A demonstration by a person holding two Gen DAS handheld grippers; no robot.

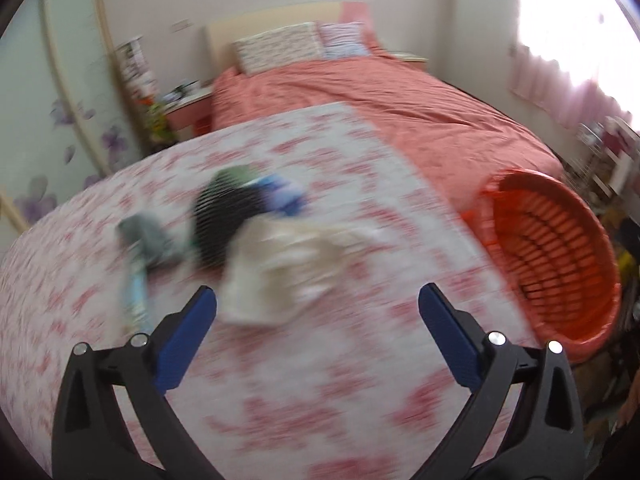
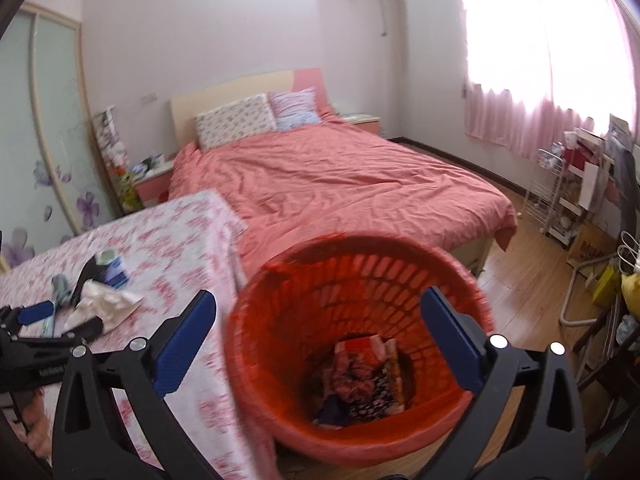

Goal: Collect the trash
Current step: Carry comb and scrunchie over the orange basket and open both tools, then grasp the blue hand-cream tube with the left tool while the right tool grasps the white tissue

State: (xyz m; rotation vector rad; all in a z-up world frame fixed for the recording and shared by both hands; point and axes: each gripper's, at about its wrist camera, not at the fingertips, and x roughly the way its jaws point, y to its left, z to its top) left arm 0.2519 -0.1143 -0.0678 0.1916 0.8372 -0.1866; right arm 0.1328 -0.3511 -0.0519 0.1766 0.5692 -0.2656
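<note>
On the floral-clothed tabletop [image 1: 320,380], a small heap of trash [image 1: 256,240] lies: crumpled paper, dark netting, wrappers. Just before it hovers the left tool [image 1: 318,312], fingers spread wide and holding nothing, seemingly lined up to take the paper. Beside the tabletop's edge stands a red basket [image 2: 288,360], some trash already inside. Over its mouth hangs the right tool [image 2: 320,320], wide open, empty.
</note>
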